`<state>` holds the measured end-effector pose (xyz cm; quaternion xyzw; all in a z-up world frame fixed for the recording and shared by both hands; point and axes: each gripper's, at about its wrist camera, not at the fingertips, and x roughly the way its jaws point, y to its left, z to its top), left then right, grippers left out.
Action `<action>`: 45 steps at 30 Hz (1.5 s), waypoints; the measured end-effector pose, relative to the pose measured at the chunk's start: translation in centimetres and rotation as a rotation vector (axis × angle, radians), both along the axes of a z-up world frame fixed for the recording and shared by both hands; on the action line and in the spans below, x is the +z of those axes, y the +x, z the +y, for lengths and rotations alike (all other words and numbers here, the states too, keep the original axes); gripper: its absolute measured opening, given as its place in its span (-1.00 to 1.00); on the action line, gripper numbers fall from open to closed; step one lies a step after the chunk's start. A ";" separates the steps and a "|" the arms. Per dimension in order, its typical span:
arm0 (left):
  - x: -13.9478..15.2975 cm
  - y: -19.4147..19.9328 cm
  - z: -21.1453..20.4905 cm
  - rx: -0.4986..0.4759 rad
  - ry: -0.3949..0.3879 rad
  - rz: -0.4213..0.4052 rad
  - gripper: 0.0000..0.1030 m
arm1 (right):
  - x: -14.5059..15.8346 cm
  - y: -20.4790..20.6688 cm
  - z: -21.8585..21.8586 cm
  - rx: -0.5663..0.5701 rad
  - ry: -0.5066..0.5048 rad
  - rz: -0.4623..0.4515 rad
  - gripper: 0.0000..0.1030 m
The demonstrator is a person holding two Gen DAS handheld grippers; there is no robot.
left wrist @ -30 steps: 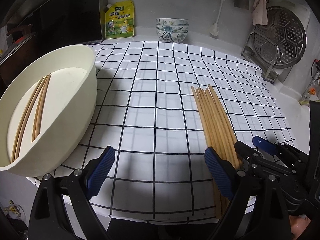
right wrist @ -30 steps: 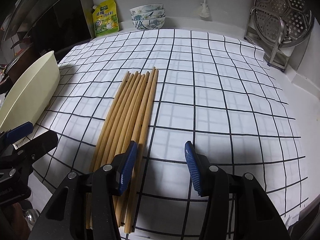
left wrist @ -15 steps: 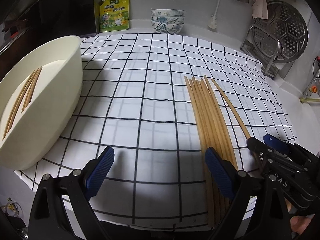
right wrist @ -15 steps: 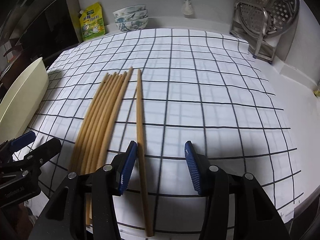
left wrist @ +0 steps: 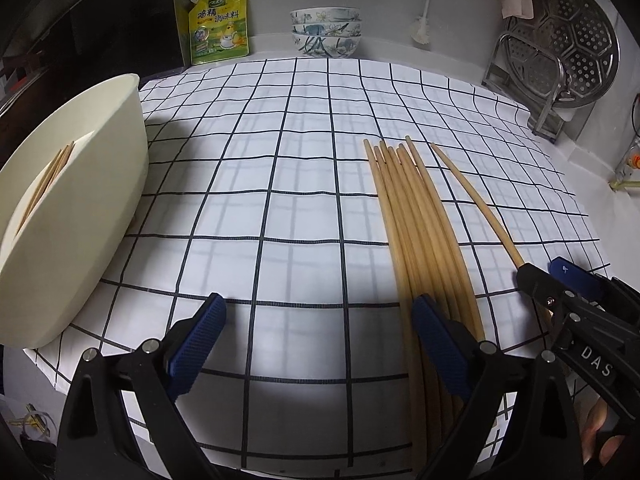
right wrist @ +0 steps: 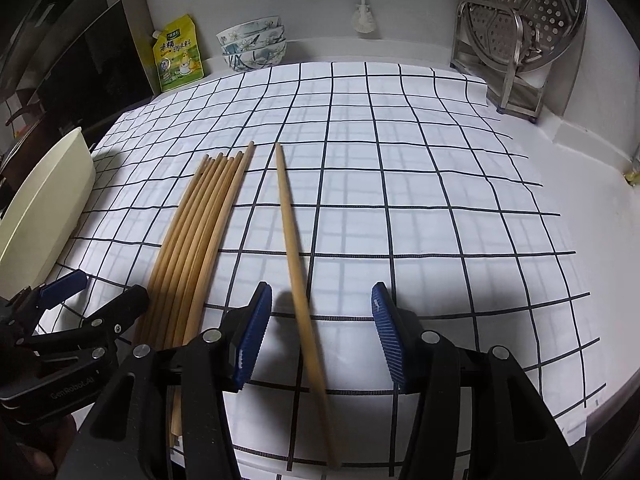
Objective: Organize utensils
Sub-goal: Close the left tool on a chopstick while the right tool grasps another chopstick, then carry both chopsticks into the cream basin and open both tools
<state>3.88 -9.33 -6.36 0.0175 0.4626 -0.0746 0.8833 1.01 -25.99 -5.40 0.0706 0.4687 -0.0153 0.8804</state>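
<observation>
Several wooden chopsticks (left wrist: 416, 224) lie in a bundle on the checked cloth, also in the right wrist view (right wrist: 200, 232). One single chopstick (right wrist: 296, 276) lies apart to the right of the bundle, between my right gripper's open jaws; it also shows in the left wrist view (left wrist: 476, 204). My right gripper (right wrist: 320, 336) is open around its near part, not touching it. My left gripper (left wrist: 316, 344) is open and empty, its right finger over the bundle's near end. A cream tub (left wrist: 76, 216) at the left holds two chopsticks (left wrist: 48, 176).
A yellow seasoning pouch (left wrist: 218, 24) and stacked patterned bowls (left wrist: 326, 32) stand at the back wall. A metal rack with a steamer plate (left wrist: 560, 60) stands at the back right. The cloth's (right wrist: 440, 200) front edge runs just under the grippers.
One chopstick has been pushed out of the bundle to the right and now lies between the right gripper's jaws. Both grippers have shifted right; the tub sits further left in view.
</observation>
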 end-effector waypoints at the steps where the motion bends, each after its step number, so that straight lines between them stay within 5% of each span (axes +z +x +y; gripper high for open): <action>1: 0.0 0.1 0.0 0.006 0.004 0.002 0.84 | 0.0 0.0 0.0 -0.001 -0.002 -0.001 -0.03; 7: -0.5 0.6 -0.5 0.019 0.064 0.002 0.89 | 0.0 0.0 -0.2 -0.005 -0.004 -0.005 -0.03; 22: -0.6 1.6 0.1 0.042 0.051 -0.005 0.83 | -0.2 1.0 1.2 0.017 -0.113 -0.018 -0.03; 24: -0.5 1.5 -0.3 0.038 0.050 -0.024 0.58 | -0.5 1.1 1.5 0.025 -0.116 -0.017 -0.07; 30: 0.0 0.7 -0.6 0.003 0.021 -0.043 -0.42 | -0.4 0.8 2.4 0.082 -0.095 -0.026 -0.85; 33: 0.1 0.6 -0.5 -0.017 0.000 -0.030 -0.86 | -0.4 0.7 2.2 0.080 -0.071 -0.029 -0.87; 45: 2.8 -0.5 0.9 -0.049 -0.035 -0.049 -0.86 | 2.4 -0.4 1.1 0.032 0.066 -0.109 -0.88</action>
